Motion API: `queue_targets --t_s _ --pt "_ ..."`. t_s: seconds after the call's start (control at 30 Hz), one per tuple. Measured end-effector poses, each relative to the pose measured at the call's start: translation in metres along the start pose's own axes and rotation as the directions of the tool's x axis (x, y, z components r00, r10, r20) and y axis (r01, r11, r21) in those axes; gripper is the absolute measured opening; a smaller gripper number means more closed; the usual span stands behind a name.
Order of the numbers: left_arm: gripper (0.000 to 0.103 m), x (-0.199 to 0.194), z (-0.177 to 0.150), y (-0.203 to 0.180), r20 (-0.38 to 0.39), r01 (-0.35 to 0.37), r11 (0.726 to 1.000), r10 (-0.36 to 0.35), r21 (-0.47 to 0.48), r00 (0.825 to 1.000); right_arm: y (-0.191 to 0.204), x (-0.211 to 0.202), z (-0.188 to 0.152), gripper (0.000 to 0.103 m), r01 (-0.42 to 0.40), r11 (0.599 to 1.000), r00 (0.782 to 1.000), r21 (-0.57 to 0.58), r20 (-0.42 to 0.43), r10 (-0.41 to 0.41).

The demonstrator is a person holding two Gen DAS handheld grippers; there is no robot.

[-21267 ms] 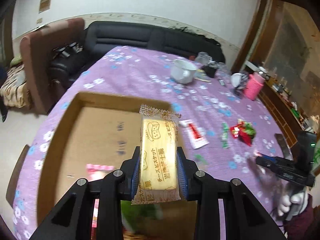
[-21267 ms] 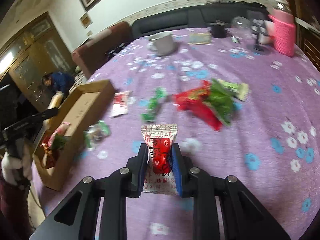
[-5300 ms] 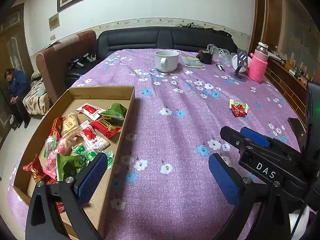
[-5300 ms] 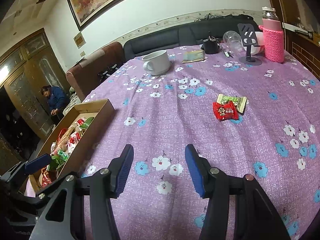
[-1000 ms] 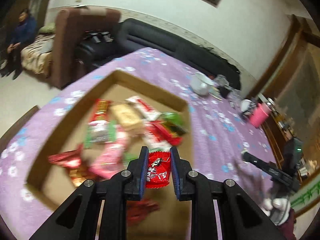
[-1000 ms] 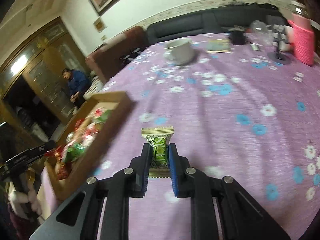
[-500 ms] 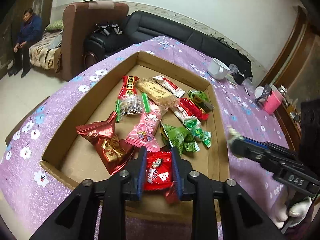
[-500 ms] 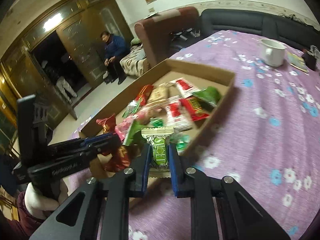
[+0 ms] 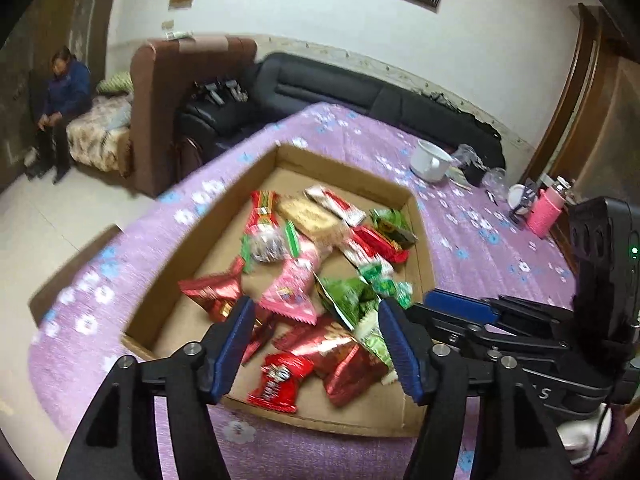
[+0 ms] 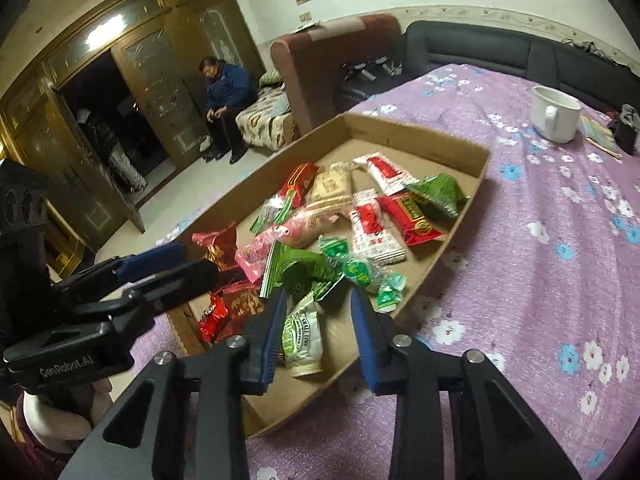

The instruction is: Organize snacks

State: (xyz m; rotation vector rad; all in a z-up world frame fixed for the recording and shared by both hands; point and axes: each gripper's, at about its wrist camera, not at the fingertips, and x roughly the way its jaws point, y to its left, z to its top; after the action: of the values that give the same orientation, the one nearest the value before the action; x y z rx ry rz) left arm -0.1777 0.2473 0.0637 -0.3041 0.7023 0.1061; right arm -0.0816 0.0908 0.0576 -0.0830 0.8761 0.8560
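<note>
a: where are the snacks?
b: in the cardboard box (image 9: 224, 216) on the purple worktop (image 10: 560, 240). the left tool (image 9: 316, 344) has just been opening; its jaws stand spread, the red packet (image 9: 278, 378) lying loose just below them.
a: and the right tool (image 10: 320, 334)?
b: also just opening, jaws apart, the green-and-white packet (image 10: 302, 336) between them, untouched.
a: anything unclear?
b: the piled wrappers overlap, hiding each other's labels.

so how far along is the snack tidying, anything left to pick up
Nearly done. The cardboard box holds the pile of wrapped snacks. Both grippers have just been opening over it: the left gripper above the red packet, the right gripper with the green-and-white packet loose between its jaws. No loose snacks show on the tablecloth.
</note>
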Motion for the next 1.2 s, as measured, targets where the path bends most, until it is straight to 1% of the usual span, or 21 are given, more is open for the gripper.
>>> queue_targets --t_s 0.07,0.1,0.17,0.23,0.3,0.33,0.43,0.47,0.53,0.6,0.67,0.7,0.73,0.77,0.8,0.83,0.93,0.97,1.03,1.13,1.2 --pt "0.072 -0.01 0.003 -0.005 0.055 -0.06 0.998 0.058 0.028 0.997 -0.004 -0.008 -0.002 0.037 0.004 1.0 1.0 0.018 0.028 -0.004" --pt "0.073 -0.013 0.003 -0.007 0.075 -0.076 0.997 0.073 0.034 0.995 -0.006 -0.015 -0.003 0.04 0.006 1.0 0.999 0.028 0.046 -0.007" --pt "0.083 -0.024 0.005 -0.012 0.134 -0.114 0.993 0.107 0.042 0.985 -0.01 -0.026 -0.007 0.042 0.014 0.999 0.996 0.041 0.082 -0.018" --pt "0.087 -0.033 0.007 -0.018 0.187 -0.151 0.987 0.138 0.056 0.972 -0.013 -0.036 -0.01 0.042 0.028 0.999 0.994 0.042 0.106 -0.032" --pt "0.089 -0.043 0.007 -0.026 0.242 -0.188 0.979 0.166 0.073 0.956 -0.016 -0.045 -0.013 0.042 0.043 0.998 0.991 0.038 0.126 -0.048" --pt "0.091 -0.05 0.006 -0.029 0.274 -0.209 0.975 0.18 0.079 0.945 -0.017 -0.051 -0.014 0.042 0.054 0.998 0.989 0.032 0.138 -0.058" --pt "0.103 -0.07 0.006 -0.043 0.382 -0.255 0.963 0.206 0.082 0.901 -0.018 -0.064 -0.016 0.044 0.087 0.996 0.982 0.016 0.167 -0.088" --pt "0.103 -0.076 0.006 -0.047 0.41 -0.261 0.962 0.206 0.082 0.889 -0.019 -0.069 -0.017 0.044 0.094 0.995 0.98 0.013 0.177 -0.095" --pt "0.103 -0.086 0.008 -0.058 0.448 -0.248 0.964 0.182 0.094 0.875 -0.021 -0.079 -0.019 0.048 0.113 0.994 0.973 0.007 0.203 -0.112" --pt "0.103 -0.09 0.013 -0.069 0.454 -0.231 0.967 0.16 0.105 0.877 -0.022 -0.085 -0.02 0.049 0.125 0.992 0.967 0.007 0.223 -0.123" --pt "0.103 -0.083 0.02 -0.077 0.412 -0.2 0.973 0.137 0.113 0.901 -0.023 -0.09 -0.021 0.052 0.128 0.992 0.964 0.011 0.232 -0.127" --pt "0.103 -0.075 0.025 -0.08 0.37 -0.177 0.977 0.123 0.115 0.921 -0.024 -0.091 -0.021 0.053 0.125 0.992 0.964 0.016 0.235 -0.125" --pt "0.103 -0.063 0.032 -0.081 0.3 -0.147 0.983 0.108 0.11 0.948 -0.024 -0.092 -0.022 0.056 0.122 0.992 0.963 0.026 0.239 -0.124" --pt "0.103 -0.057 0.033 -0.082 0.266 -0.137 0.985 0.106 0.101 0.958 -0.025 -0.091 -0.023 0.058 0.12 0.992 0.963 0.035 0.237 -0.125" --pt "0.103 -0.051 0.034 -0.084 0.24 -0.138 0.986 0.114 0.089 0.964 -0.025 -0.09 -0.024 0.06 0.121 0.992 0.964 0.043 0.232 -0.128" --pt "0.103 -0.049 0.032 -0.087 0.239 -0.165 0.983 0.141 0.082 0.961 -0.026 -0.089 -0.026 0.06 0.123 0.991 0.965 0.053 0.227 -0.131" --pt "0.103 -0.052 0.021 -0.097 0.286 -0.237 0.968 0.204 0.084 0.936 -0.029 -0.088 -0.032 0.063 0.126 0.989 0.968 0.075 0.211 -0.139" --pt "0.103 -0.052 0.019 -0.099 0.289 -0.254 0.964 0.222 0.078 0.931 -0.028 -0.088 -0.035 0.064 0.13 0.989 0.968 0.078 0.206 -0.143" --pt "0.103 -0.05 0.015 -0.097 0.283 -0.269 0.961 0.242 0.063 0.928 -0.026 -0.087 -0.037 0.067 0.141 0.987 0.967 0.073 0.202 -0.154" --pt "0.103 -0.044 0.012 -0.091 0.252 -0.281 0.959 0.263 0.039 0.931 -0.018 -0.083 -0.038 0.074 0.169 0.984 0.965 0.052 0.195 -0.176" --pt "0.103 -0.038 0.01 -0.084 0.223 -0.301 0.953 0.289 0.023 0.931 -0.013 -0.079 -0.038 0.074 0.179 0.983 0.966 0.038 0.182 -0.183"
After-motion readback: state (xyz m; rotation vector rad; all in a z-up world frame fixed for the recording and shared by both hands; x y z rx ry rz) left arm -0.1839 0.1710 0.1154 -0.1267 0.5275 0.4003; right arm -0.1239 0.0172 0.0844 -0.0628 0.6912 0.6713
